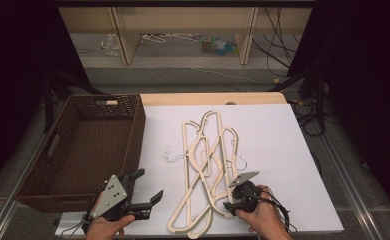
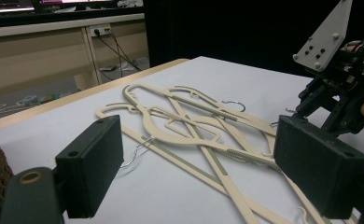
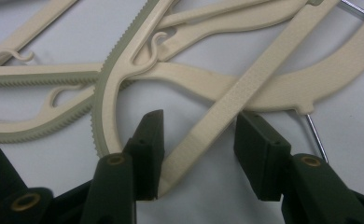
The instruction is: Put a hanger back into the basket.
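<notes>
a: what could go wrong from here?

b: the hangers (image 1: 205,165) lie in a tangled pile on the white table (image 1: 283,150), crossing and overlapping. the right hand-held gripper (image 3: 199,154) is at the near end of the pile, jaws partly open, with one flat cream bar (image 3: 227,112) running up between them. the left jaw touches or nearly touches it, the right jaw stands clear. it holds nothing yet.

a: so if it closes and lifts?

b: my guess is that the bar drags its neighbours along. the toothed arm (image 3: 105,93) just left of the left jaw hooks under that bar, and a wire hook (image 3: 316,135) lies just beside the right jaw. either could snag, so several hangers rise together or the bar slips out.

a: and the left hand-held gripper (image 1: 145,192)?

b: wide open, empty, off to the left of the pile, beside the basket (image 1: 128,145). it looks across the table at the hangers ahead of its jaws.

a: which way do they point?

b: long axes run mostly away from the right hand-held gripper, toward the far table edge, fanned a little. one wire hook (image 1: 173,156) sticks out on the basket side.
</notes>
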`<state>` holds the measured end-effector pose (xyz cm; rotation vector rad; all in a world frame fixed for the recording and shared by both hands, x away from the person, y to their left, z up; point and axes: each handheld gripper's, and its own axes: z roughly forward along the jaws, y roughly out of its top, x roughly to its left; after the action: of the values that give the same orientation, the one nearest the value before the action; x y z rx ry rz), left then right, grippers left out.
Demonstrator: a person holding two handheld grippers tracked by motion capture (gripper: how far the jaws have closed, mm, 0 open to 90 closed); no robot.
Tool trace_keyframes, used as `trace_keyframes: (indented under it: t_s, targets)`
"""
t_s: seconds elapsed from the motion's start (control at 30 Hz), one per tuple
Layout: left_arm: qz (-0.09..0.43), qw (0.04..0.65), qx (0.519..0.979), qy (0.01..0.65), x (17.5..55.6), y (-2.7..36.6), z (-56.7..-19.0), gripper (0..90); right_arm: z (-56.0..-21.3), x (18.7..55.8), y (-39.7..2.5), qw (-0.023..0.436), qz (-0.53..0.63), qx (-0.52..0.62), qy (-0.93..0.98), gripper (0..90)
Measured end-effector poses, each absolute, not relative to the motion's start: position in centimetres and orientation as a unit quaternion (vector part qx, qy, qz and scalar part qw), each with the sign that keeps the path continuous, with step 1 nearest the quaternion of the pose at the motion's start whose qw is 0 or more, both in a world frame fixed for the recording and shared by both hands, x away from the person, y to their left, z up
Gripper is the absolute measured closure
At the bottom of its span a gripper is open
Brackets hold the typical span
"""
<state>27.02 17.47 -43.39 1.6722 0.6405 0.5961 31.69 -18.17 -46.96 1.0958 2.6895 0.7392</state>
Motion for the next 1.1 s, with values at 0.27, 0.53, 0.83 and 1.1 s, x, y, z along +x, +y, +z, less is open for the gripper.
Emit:
trace_keyframes:
  t_s: [0.27,0.53,0.83,1.1]
  targets:
    - [0.254,0.588,0.717,0.276,27.0,17.4,-43.4,15.9,-46.8,32.1,-18.5,0.053,0.243,0.376,0.893,58.9]
    - [0.254,0.588,0.718,0.274,26.9,17.4,-43.4,16.0,-46.6,32.4,-20.1,0.039,0.245,0.388,0.888,70.9]
    - [0.256,0.585,0.721,0.27,26.9,17.3,-43.4,16.0,-46.2,32.6,-21.4,0.045,0.222,0.369,0.902,77.4]
    - [0.259,0.573,0.733,0.261,27.1,16.8,-43.6,16.2,-45.3,32.8,-22.8,0.048,0.21,0.344,0.914,79.7]
